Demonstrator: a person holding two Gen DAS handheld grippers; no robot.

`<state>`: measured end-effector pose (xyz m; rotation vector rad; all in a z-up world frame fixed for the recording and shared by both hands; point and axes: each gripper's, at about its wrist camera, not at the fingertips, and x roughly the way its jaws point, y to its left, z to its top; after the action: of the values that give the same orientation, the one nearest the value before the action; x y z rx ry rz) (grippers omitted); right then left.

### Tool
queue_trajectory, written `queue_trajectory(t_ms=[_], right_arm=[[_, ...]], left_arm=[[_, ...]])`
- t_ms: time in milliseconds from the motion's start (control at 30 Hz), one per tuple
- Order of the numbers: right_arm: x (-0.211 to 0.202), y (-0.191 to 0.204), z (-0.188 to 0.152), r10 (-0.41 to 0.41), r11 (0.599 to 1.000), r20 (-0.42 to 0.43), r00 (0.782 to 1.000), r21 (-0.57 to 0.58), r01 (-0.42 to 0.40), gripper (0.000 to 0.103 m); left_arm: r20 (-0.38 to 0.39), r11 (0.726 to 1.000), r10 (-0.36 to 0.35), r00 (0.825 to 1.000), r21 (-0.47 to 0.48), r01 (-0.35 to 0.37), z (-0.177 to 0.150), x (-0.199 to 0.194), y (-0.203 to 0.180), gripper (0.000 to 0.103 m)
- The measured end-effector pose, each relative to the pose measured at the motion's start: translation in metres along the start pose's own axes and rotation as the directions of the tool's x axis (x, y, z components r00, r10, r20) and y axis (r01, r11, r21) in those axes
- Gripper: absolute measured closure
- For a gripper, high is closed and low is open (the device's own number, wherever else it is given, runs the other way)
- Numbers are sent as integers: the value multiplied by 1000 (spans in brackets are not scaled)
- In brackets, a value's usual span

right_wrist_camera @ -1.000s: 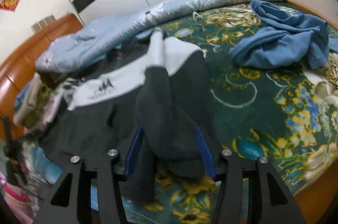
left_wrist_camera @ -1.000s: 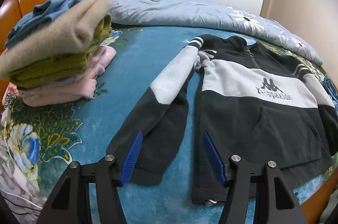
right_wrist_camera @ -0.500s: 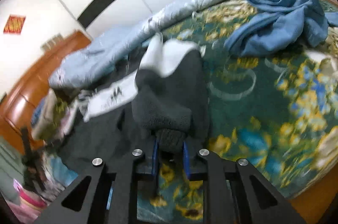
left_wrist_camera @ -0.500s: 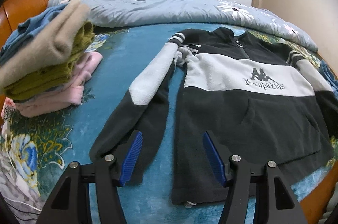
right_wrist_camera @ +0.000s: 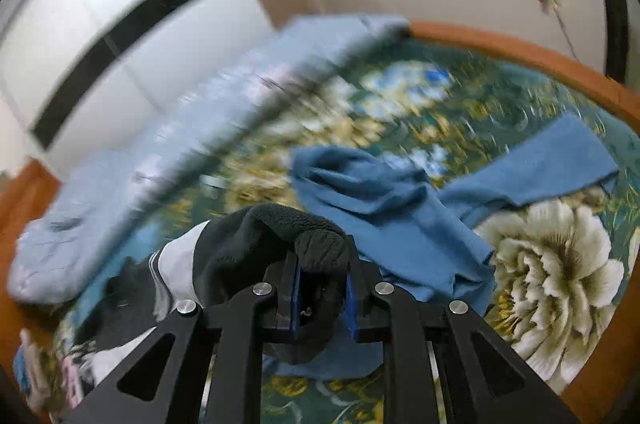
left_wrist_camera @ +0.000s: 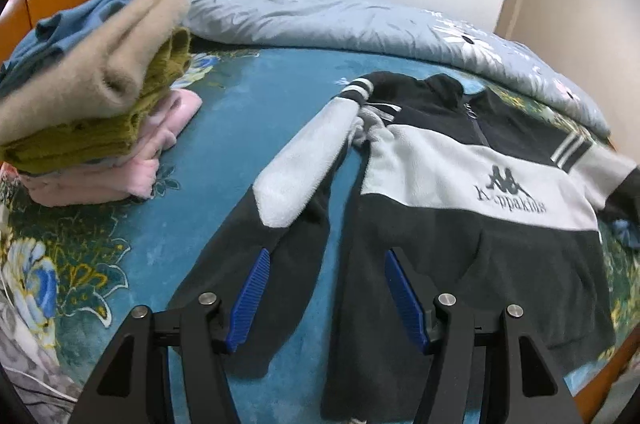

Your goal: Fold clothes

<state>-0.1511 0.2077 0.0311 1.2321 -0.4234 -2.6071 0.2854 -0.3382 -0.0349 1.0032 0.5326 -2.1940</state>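
sleeve cuff (right_wrist_camera: 320, 252) now lifted in right gripper (right_wrist_camera: 322, 298), background blurred

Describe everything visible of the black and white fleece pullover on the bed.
The fleece pullover lies front up on the teal floral bedspread. It is black with a white chest band carrying a dark logo, a short zip at its collar and striped shoulders. One sleeve lies flat beside the body, between the open left gripper's fingers. The right gripper clamps the other sleeve's ribbed cuff.
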Motion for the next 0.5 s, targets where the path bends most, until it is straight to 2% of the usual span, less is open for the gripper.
queue_trajectory(t_ms=[133, 233, 267, 300, 333, 367, 400, 467, 500], right_arm=[[29, 4, -6, -91, 996, -33, 995, -23, 90, 84], [29, 6, -10, -126, 992, -28, 992, -25, 125, 80], [27, 7, -11, -133, 991, -24, 991, -25, 132, 76], [21, 10, -12, -129, 991, -14, 992, -35, 129, 64], [12, 15, -14, -131, 990, 13, 991, -57, 132, 48], [1, 22, -17, -151, 984, 61, 987, -87, 155, 43], [-10, 30, -22, -172, 976, 111, 979, -117, 184, 42], [-37, 53, -37, -218, 950, 226, 950, -176, 260, 41], [-50, 65, -51, -188, 946, 267, 945, -210, 247, 37]], left_arm=[[0, 1000, 22, 1000, -12, -22, -2, 0, 17, 39], [3, 999, 38, 999, -29, -38, -4, 0, 34, 39], [6, 999, 35, 999, -37, -35, -6, 0, 39, 39], [8, 999, 31, 999, -41, -31, -8, 0, 44, 39], [8, 999, 29, 1000, -42, -28, -11, 1, 48, 39], [5, 999, 28, 1000, -40, -27, -13, 2, 51, 39], [-1, 999, 29, 1000, -36, -29, -16, 4, 53, 39], [-20, 999, 39, 999, -31, -40, -23, 10, 57, 39], [-30, 999, 41, 999, -34, -42, -26, 13, 60, 39]])
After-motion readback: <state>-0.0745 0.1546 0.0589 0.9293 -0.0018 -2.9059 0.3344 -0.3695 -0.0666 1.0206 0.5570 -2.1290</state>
